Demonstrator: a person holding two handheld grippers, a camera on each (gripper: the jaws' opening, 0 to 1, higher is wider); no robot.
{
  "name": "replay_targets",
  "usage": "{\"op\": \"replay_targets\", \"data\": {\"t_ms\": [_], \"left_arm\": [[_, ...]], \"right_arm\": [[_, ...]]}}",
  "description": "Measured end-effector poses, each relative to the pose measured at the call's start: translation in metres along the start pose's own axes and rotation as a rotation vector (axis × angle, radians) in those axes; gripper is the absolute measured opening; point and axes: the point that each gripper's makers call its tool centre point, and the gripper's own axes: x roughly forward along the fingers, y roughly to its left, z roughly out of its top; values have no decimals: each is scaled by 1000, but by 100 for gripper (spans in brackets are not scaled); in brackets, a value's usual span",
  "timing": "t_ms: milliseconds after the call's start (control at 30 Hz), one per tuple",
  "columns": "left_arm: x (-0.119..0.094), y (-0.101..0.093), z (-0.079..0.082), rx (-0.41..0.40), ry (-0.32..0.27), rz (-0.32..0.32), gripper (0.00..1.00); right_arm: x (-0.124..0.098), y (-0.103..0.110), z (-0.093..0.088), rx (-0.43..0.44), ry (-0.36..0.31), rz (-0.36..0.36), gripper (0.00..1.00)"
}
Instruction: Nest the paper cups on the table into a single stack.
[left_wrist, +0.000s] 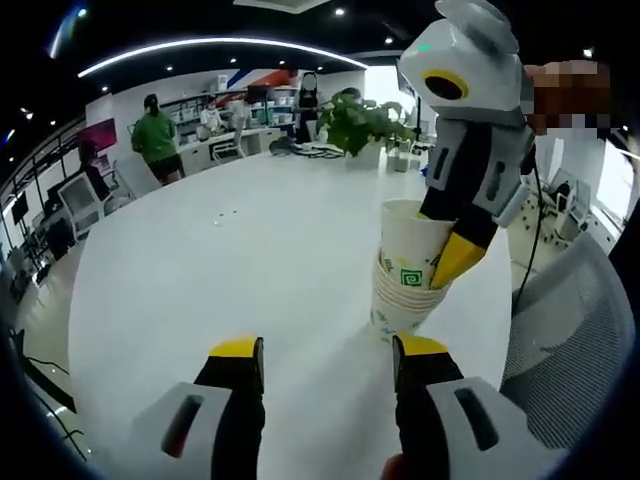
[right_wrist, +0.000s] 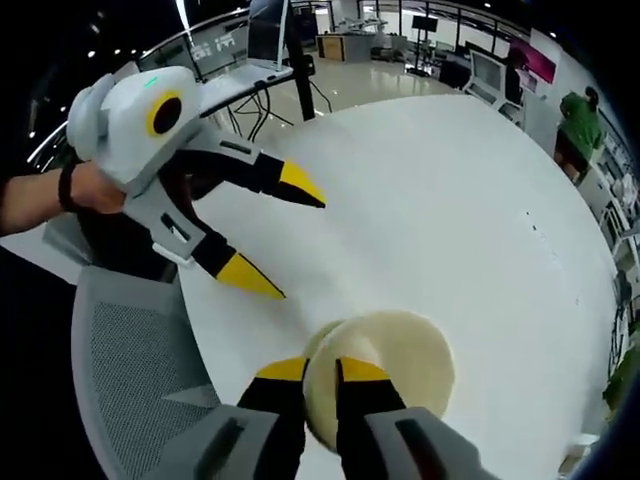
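A stack of white paper cups with green print stands on the round white table, near its right edge. My right gripper reaches down from the upper right, and one yellow-tipped jaw lies against the outside of the top cup's rim. In the right gripper view I look down into that top cup; the right gripper is shut on its near rim. My left gripper is open with nothing in it, just short of the stack. The left gripper also appears, held in a hand, to the left of the cup.
A grey mesh chair stands at the table's edge beside the stack; the chair is also below the left gripper. A potted plant sits at the table's far side. Desks and a person in green are beyond.
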Motion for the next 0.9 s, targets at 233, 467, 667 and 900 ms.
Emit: {"op": "replay_targets", "data": {"t_ms": [233, 467, 667, 900], "left_arm": [[-1, -1, 1, 2, 3, 0, 49], [-5, -8, 7, 7, 1, 0, 49], [-2, -8, 4, 12, 1, -6, 49], [-2, -13, 5, 16, 1, -11, 49]], "right_arm": [[-9, 3, 5, 4, -18, -3, 12], [-15, -7, 11, -11, -30, -18, 15], [-20, -6, 12, -52, -43, -24, 22], [-24, -5, 8, -62, -59, -32, 27]]}}
